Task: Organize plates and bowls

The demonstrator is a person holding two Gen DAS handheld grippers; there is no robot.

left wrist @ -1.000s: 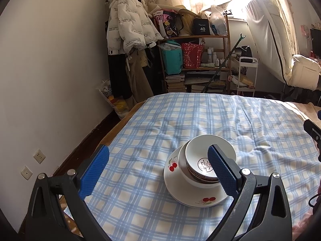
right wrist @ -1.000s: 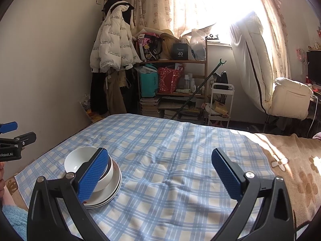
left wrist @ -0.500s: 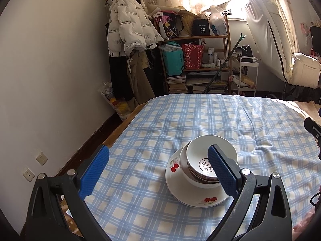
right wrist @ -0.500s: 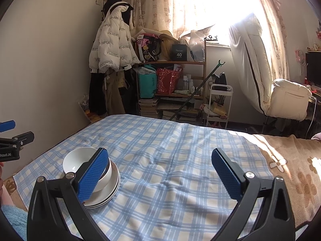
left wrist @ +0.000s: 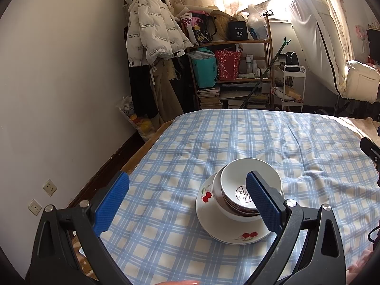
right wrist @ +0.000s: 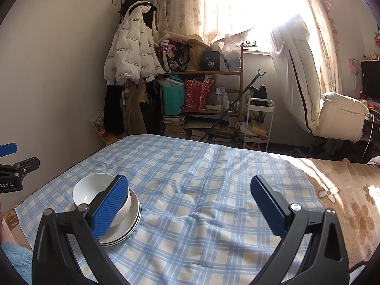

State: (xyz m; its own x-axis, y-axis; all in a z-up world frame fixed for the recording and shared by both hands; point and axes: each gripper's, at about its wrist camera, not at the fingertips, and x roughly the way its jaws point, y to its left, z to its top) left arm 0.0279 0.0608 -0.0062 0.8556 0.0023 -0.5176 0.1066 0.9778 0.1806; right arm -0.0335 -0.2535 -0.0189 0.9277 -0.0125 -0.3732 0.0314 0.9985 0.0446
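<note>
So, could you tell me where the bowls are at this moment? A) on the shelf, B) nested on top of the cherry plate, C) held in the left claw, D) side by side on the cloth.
B: the bowls sit nested inside one another on the cherry plate, and both claws are open and hold nothing.

Walls: plain off-white wall (left wrist: 61,76); two sockets (left wrist: 49,187) low down on it.
Window: sunlit, behind floral curtains (right wrist: 190,7); strong glare.
Corner: white puffer jacket (right wrist: 133,52) hanging over dark clothes.
Shelving: wooden shelf unit (right wrist: 204,104) crammed with bags, bottles, stacked books.
Cart: small white trolley (right wrist: 257,123) beside it.
Bed: blue-checked cloth (right wrist: 213,190) over brown flowered blanket (right wrist: 351,204).
Floor: dark skirting board (left wrist: 106,163).
</note>
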